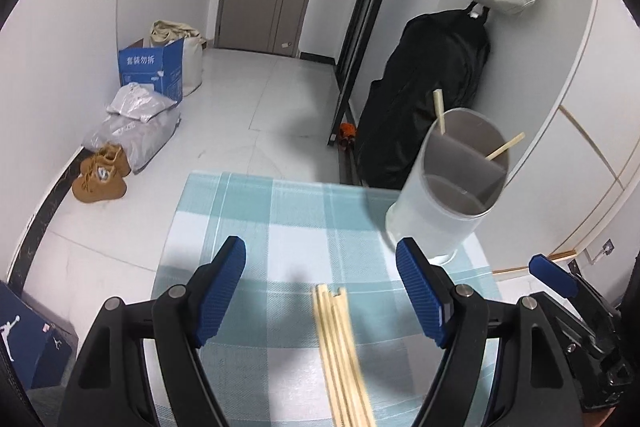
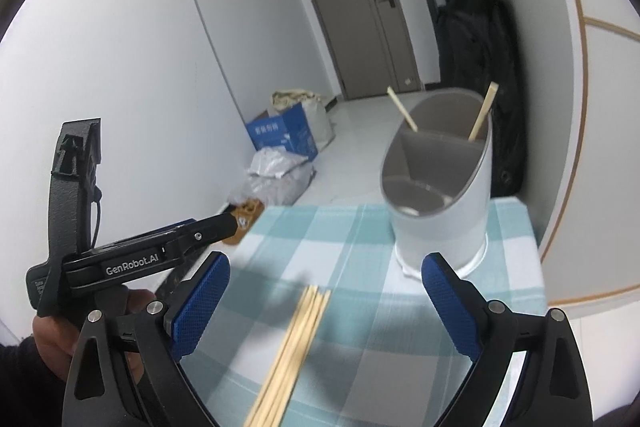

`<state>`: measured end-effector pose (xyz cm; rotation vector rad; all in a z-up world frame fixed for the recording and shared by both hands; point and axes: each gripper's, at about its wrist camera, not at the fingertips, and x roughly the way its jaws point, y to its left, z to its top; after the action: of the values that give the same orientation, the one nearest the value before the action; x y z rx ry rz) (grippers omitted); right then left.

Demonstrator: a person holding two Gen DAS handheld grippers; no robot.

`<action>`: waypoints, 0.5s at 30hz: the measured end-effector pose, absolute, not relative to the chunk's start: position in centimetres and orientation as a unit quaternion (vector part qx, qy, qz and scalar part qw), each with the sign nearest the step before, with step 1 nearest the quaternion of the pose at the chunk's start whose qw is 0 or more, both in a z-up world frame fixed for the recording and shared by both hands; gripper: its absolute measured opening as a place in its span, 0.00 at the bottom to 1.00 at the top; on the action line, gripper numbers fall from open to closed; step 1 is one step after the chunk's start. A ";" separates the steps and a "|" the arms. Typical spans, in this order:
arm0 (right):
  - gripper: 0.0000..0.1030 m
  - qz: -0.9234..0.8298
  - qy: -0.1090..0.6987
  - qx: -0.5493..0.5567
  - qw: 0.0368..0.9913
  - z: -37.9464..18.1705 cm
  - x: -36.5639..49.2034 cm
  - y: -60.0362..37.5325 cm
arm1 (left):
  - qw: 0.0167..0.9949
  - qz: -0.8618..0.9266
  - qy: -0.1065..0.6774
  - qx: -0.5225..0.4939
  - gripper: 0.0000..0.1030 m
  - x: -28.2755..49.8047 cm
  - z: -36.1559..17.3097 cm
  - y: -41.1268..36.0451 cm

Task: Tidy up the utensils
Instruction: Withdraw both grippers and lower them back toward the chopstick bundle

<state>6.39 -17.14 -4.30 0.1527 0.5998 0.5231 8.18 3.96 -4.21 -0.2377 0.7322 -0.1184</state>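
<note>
Reaching for the loose chopsticks [image 1: 340, 355], both sets of tongs low over the tabletop [image 1: 280, 227] and angled down at the bundle. Step in hand, as judged: the pickup stage, nothing lifted yet.

Left tongs [image 1: 320, 291]: spread fairly wide, empty, blue pads clear of the wood on both sides. Bundle tips just inside the gap, nearer the right-hand pad than the left one, not touching either.

Right tongs [image 2: 326, 303]: spread very wide, empty. Same bundle running up between the pads, tips about level with them, sitting closer to the left-hand pad. No contact seen.

Chopsticks: several pale wooden sticks lying flat and roughly parallel on the checked cloth, tips slightly uneven. Lower ends running out of frame in both views.

Holder [image 2: 440, 195]: white cup with slanted rim and grey divided inside, upright at the far right corner of the tabletop, beyond the bundle. Two sticks already standing in the rear compartment [image 2: 444, 119], leaning apart; front compartment looks bare. From the left view, holder just beyond the right-hand pad.

Left tongs also visible from the right view, close alongside, a hand [image 2: 60, 331] on the grip.

Next move, as judged: settle which tongs take the sticks, drop further until pads flank the wood, close on one stick or a pair rather than the whole lot, then lift and tip upright over the holder. Risk: sticks rolling or fanning on the cloth when pinched; the two tongs crowding each other.
</note>
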 end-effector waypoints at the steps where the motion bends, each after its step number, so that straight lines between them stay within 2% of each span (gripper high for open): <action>1: 0.95 0.254 0.301 0.071 0.916 -4.8 6.6 -16.9 | 0.925 -0.055 0.356 -0.118 0.72 8.0 -4.6 4.2; 13: 0.93 0.236 0.434 0.047 0.869 -11.0 9.8 -13.9 | 0.918 -0.023 0.368 -0.148 0.72 9.1 -7.6 8.4; 15: 0.84 0.238 0.450 0.047 0.859 -11.7 10.4 -13.4 | 0.916 -0.020 0.371 -0.148 0.72 9.4 -7.8 8.6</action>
<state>10.37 -13.35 -11.75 0.0984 0.9443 0.5006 9.43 8.57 -7.81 -0.3043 0.7643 -0.0414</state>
